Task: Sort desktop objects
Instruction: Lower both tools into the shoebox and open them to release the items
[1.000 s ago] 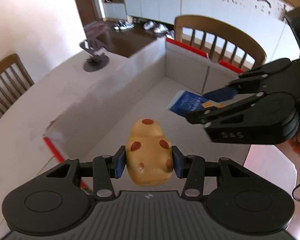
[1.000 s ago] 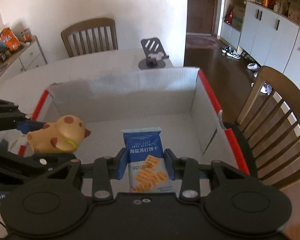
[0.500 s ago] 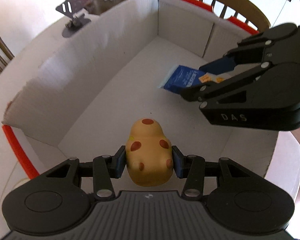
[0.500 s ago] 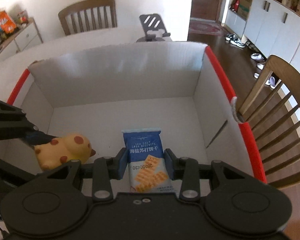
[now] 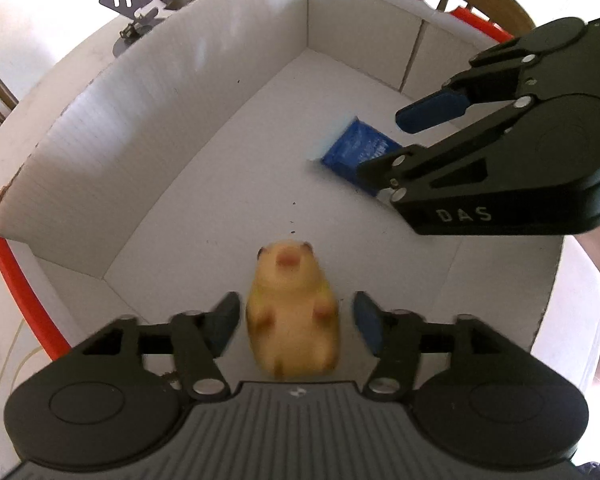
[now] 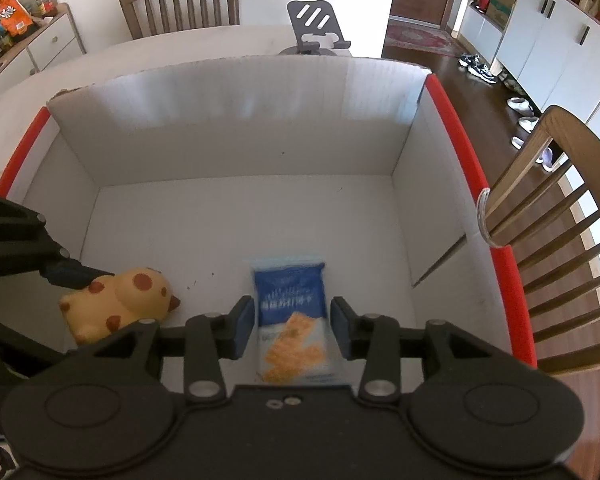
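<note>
A yellow toy animal with brown spots sits blurred between the fingers of my left gripper, low inside the white cardboard box. The left jaws are opening and the pads stand clear of the toy on both sides. A blue cracker packet lies between the fingers of my right gripper. Those jaws are opening too, with a gap on each side of the packet. Both items look loose over the box floor.
The box has red-edged rims and stands on a white table. A dark phone stand stands beyond the far wall. Wooden chairs flank the table; a sideboard with snack bags stands far left.
Both grippers dropped deeper into the box, then both jaws spread off their loads. The toy tipped over with its face up, and the packet slid down between the right fingers.
</note>
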Demonstrator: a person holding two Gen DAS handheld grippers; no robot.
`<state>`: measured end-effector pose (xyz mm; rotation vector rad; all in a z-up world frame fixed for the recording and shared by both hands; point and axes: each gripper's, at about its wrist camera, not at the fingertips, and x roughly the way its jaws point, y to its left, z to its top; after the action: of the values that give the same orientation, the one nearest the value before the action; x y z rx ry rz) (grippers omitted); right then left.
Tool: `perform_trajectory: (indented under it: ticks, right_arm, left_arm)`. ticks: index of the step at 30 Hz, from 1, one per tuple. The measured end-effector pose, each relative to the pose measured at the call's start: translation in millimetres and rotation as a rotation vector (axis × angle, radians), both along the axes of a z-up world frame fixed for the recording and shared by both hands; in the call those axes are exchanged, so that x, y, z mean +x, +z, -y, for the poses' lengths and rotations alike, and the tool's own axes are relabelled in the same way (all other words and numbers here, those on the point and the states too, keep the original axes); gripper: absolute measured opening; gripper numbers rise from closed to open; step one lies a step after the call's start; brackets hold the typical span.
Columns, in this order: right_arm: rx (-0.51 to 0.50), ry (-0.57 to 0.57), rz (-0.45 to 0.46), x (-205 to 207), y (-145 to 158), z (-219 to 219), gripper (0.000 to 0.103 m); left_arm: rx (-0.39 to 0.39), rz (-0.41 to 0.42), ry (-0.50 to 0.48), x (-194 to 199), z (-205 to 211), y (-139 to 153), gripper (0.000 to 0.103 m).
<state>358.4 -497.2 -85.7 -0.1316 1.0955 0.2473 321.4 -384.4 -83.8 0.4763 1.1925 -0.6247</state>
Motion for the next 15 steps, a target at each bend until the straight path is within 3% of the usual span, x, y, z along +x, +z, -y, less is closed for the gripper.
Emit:
perform_trajectory:
  ticks: [2,4,11,15]
  right_arm:
    - [0.007,0.002,0.001,-0.4,1.4,0.6,0.050]
    - [0.015,0.002,0.017,-3.3,5.2,1.7,0.064]
    - [0.048,0.010,0.054,-12.1,23.6,7.8,0.064]
    - [0.063,0.014,0.062,-17.6,31.2,9.9,0.064]
  left_arm:
    - [-0.005,0.003,0.001,-7.4,-3.5,3.9,0.065]
    - [-0.021,0.005,0.008,-10.3,-7.8,9.6,0.067]
    - [-0.059,0.033,0.030,-11.6,-15.7,31.8,0.068]
    - [-0.093,0.055,0.046,-0.8,-9.5,37.0,0.077]
